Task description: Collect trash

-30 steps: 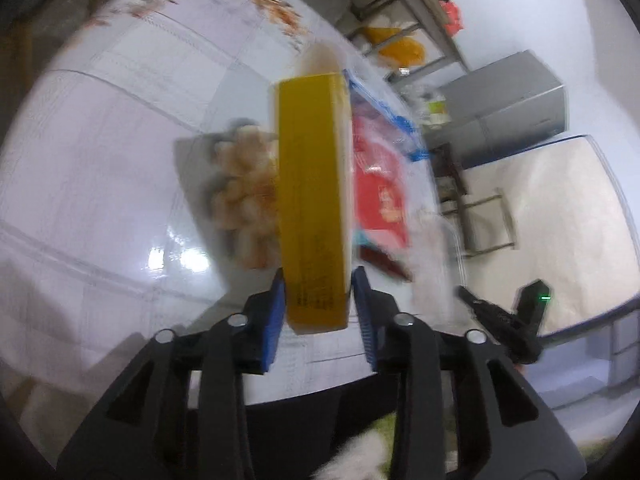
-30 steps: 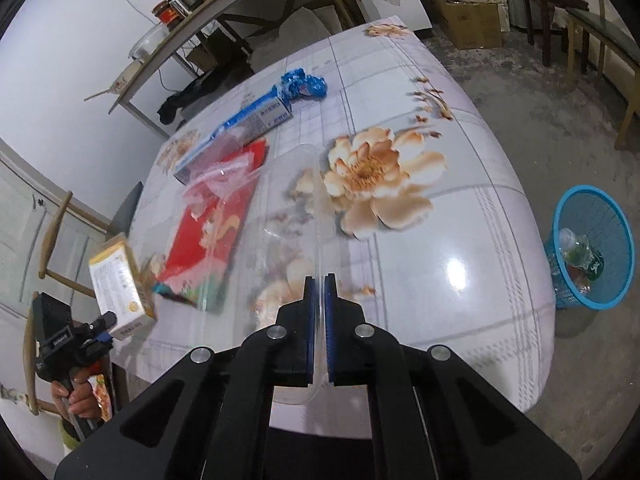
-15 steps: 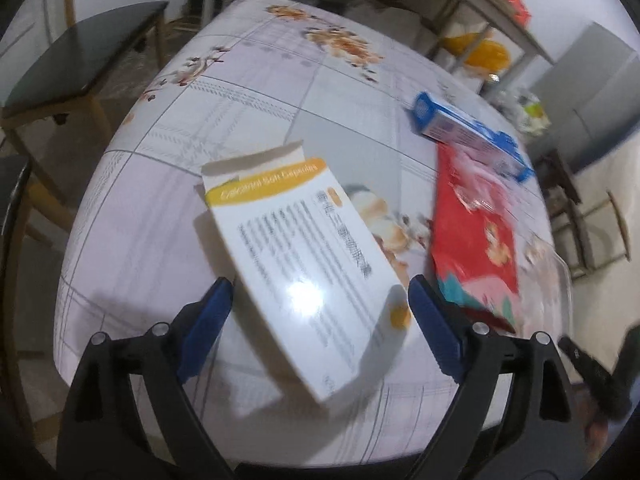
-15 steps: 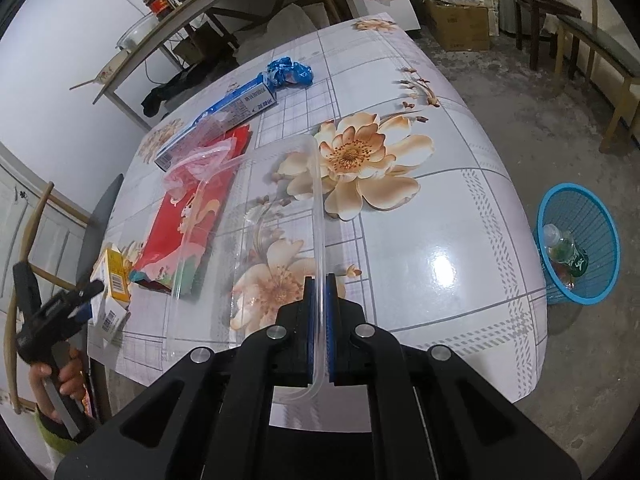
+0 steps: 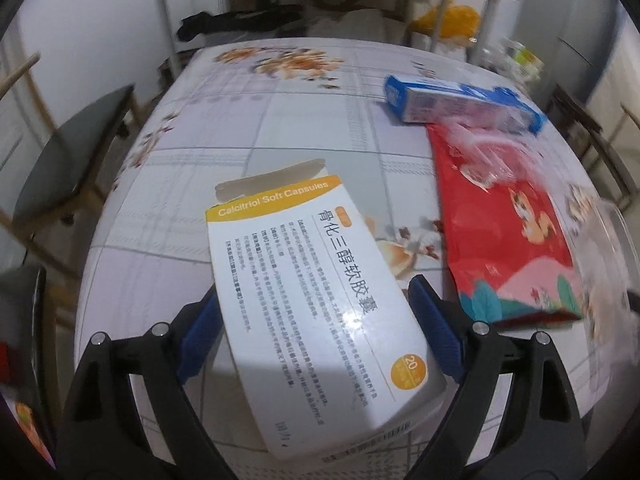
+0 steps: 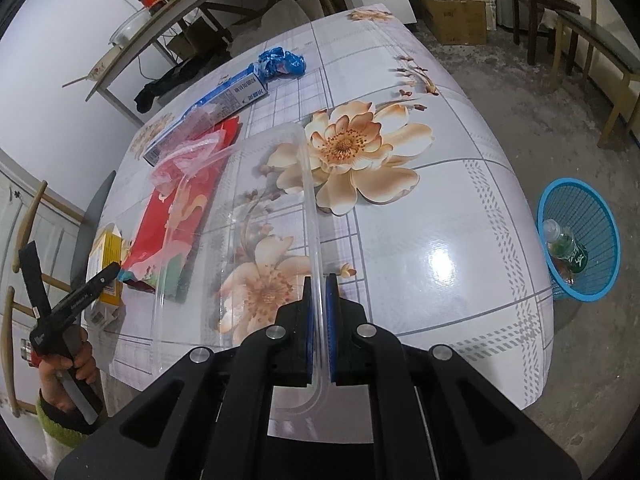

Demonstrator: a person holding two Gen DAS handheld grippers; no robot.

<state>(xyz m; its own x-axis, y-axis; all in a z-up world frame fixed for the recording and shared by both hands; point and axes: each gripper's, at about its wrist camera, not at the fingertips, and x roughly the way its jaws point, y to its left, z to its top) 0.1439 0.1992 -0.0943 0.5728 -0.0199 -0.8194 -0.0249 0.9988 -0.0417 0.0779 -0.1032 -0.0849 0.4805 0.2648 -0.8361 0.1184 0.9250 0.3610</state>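
Left gripper (image 5: 316, 332): spread wide, pads clear of the medicine carton (image 5: 320, 316) lying flat between them near the table (image 6: 460, 216) edge. Could skid off that glossy floral oilcloth if nudged (light, smooth cardboard). Right gripper (image 6: 319, 330): clamped on the thin rim of a clear plastic tray (image 6: 240, 240); flexible, slick, liable to twist or slip free. Further out: red foil pouch (image 5: 504, 224), blue box (image 5: 460, 102), blue mesh bin (image 6: 580, 240) on the floor.
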